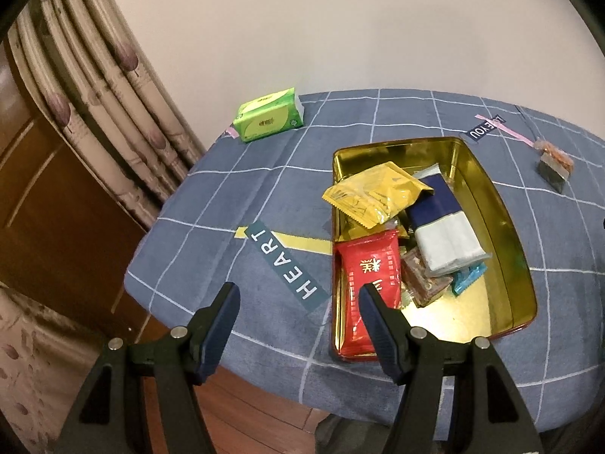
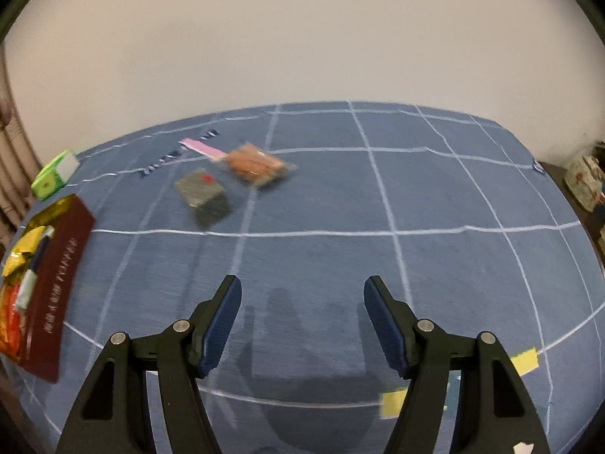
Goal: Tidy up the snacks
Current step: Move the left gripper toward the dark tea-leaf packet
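While both of my grippers hang over the blue checked cloth [image 2: 321,196], neither holds anything: the left gripper [image 1: 298,293] has its jaws spread apart with only cloth and the tin's near corner between them, and the right gripper [image 2: 302,287] likewise stands open above bare cloth. Landmark: the gold tin [image 1: 503,204], open-topped, lying on the cloth. Inside the tin lie a yellow packet [image 1: 374,193] at the far left, tilted over the rim; a navy-and-white pack [image 1: 442,227] beside it toward the middle; a red packet [image 1: 368,283] along the near left wall; a brown snack [image 1: 419,278] and a small teal sweet [image 1: 467,280] near the centre. Outside the tin, a green tissue pack [image 1: 268,115] sits well beyond its far left corner. To the tin's right, apart from it, lie a grey packet [image 2: 202,193] and, just beyond that, an orange snack bag [image 2: 257,164], both blurred in the right wrist view.
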Demonstrator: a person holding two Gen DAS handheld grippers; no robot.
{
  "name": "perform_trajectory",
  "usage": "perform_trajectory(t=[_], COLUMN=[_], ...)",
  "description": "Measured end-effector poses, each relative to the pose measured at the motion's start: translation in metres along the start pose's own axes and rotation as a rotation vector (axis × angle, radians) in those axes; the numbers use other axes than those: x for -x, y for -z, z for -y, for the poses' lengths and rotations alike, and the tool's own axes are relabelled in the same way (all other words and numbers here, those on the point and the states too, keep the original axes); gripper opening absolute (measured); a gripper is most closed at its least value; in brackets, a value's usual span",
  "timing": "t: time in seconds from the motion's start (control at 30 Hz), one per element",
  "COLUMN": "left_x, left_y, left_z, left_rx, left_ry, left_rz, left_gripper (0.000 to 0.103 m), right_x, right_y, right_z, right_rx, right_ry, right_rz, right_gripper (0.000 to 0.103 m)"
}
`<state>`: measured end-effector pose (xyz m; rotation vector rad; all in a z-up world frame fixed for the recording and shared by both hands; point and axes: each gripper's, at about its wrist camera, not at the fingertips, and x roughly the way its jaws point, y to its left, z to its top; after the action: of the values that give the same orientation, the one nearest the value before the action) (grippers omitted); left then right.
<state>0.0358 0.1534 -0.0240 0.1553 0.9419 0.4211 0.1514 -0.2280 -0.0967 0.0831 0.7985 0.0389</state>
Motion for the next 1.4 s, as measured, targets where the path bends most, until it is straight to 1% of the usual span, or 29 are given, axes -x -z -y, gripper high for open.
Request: perform_trajectory(t=[0.27,0.5,0.93,1.1,1.2,1.27,1.33,1.4], left_x=[0.0,0.0,0.005,0.019,0.029,0.035,0.038,0.038], left_y=[0.001,0.001,0.002,-0.007,-0.019,-0.03,-0.042,-0.053], left_z=[0.007,0.008,0.025,0.038,0.056,0.072,0.092,0.107], left_rx=[-0.032,-0.037,-0.1,-0.121,-0.151,-0.183,-0.219,-0.231], left_ry=[-0.004,-0.001,0.001,0.08,0.157,0.23,0.308,0.377], left_rz=[0.009,0.008,0.019,0.033,0.04,0.027,-0.006,-0.034], left_gripper=[0.067,0.067,0.067,0.067,0.067,0.067,0.067,0.067], right_x=[-0.015,-0.019,-0.025,-0.027,-0.025,-0.024,-0.022,-0.021], right_y=[0.011,0.007,0.0,-0.002,-0.001,-0.001,0.0,0.001], right_z=[0.011,0.014,0.019,0.026,0.03,0.033,0.037,0.041], right_rx=[-0.03,-0.042,-0.024,-0.027,-0.041,-0.055,-0.074,-0.098], right_ry=[0.015,0.024,0.038,0.027,0.001,-0.021,-0.046,-0.071], right_rz=[-0.045,-0.048,-0.062,-0.063,-0.057,-0.05,-0.041,-0.03], right_gripper=[0.064,0.065,0.072,0.075,0.077,0.077,0.077,0.077])
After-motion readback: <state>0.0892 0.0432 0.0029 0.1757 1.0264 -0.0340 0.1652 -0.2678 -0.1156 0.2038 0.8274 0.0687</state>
